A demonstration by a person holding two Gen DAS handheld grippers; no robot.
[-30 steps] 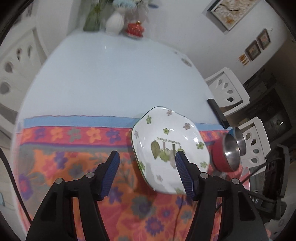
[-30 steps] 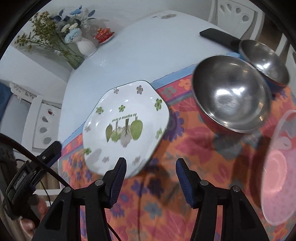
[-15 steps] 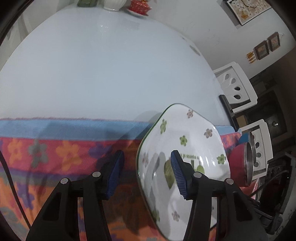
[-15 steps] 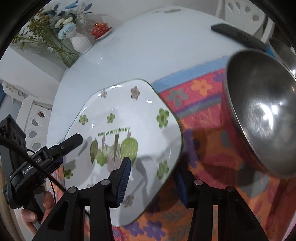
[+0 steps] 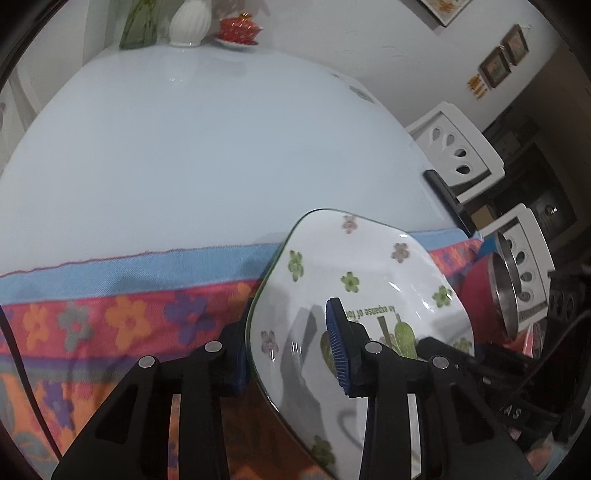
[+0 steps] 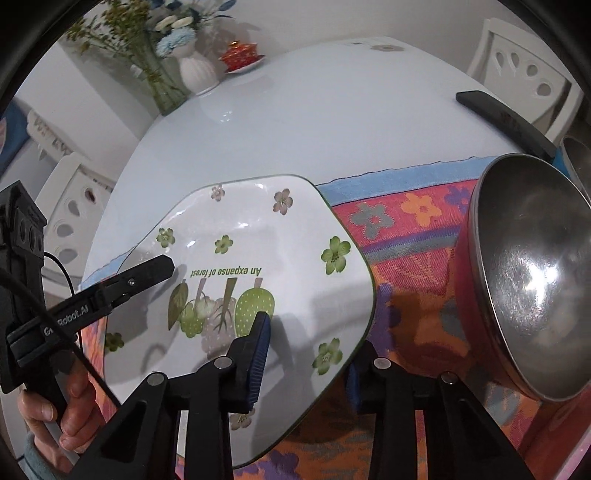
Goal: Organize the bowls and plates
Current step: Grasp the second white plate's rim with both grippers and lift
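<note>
Plate: the white square ceramic plate with green flower prints and the words "An expanse of forest" (image 6: 255, 258) lies on the bright floral cloth (image 5: 122, 321) at its blue far edge, between both grippers; a second ago it sat clear ahead of them, and it now fills the lower part of both views
Left gripper: the left gripper (image 5: 288, 354) straddles the plate's left rim, one blue pad over the inside and the other under the edge; its jaws have just been closing and stand narrow; the pads seem to press on the rim, so it has hold of the plate
Right gripper: the right gripper (image 6: 306, 354) straddles the near right rim the same way, one pad on top and one hidden beneath; its jaws have just been closing as well, down onto the plate
Hand: a hand (image 6: 62, 413) holds the left tool's handle at the lower left of the right wrist view
Bowl: the red bowl with a steel inside (image 6: 528, 273) stands just right of the plate and looms larger than before
Bench: the pale glossy bench (image 5: 207, 147) carries a white vase (image 5: 188, 22) and a black remote (image 6: 502, 122) further back
</note>
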